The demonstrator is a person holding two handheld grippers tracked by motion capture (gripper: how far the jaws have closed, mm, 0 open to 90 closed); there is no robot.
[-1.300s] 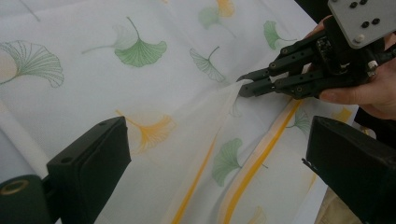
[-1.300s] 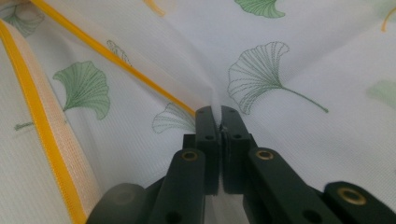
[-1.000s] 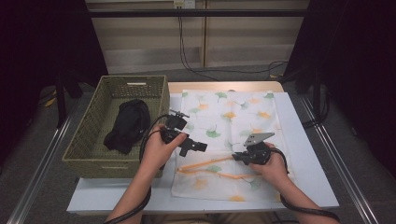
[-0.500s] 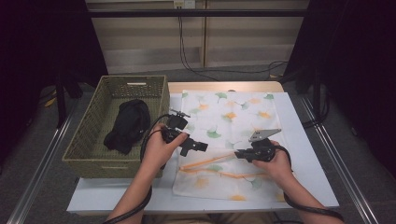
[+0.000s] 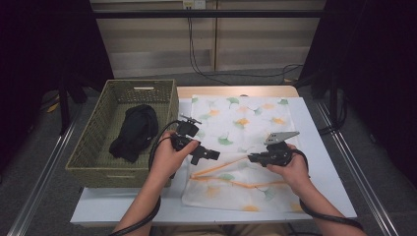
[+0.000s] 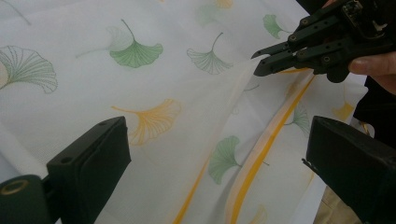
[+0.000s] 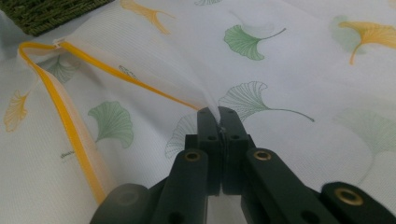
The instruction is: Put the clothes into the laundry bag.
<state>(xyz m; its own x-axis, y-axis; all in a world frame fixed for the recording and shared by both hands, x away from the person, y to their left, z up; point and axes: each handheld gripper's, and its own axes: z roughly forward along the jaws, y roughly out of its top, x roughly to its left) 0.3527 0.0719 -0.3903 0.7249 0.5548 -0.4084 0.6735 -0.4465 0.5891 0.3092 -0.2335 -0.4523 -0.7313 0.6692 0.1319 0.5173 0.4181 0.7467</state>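
The right gripper (image 7: 218, 116) pinches the mesh bag (image 5: 246, 132)'s top layer to lift its mouth; the left gripper (image 6: 215, 154) waits, jaws apart.

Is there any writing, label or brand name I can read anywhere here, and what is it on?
No text here can be read.
Small dark print on the white leaf-patterned bag, beside its orange edge: too small and blurred to read.
Pale label on the basket at its far rim: no letters can be made out.
The black cloth in the basket carries no visible writing.
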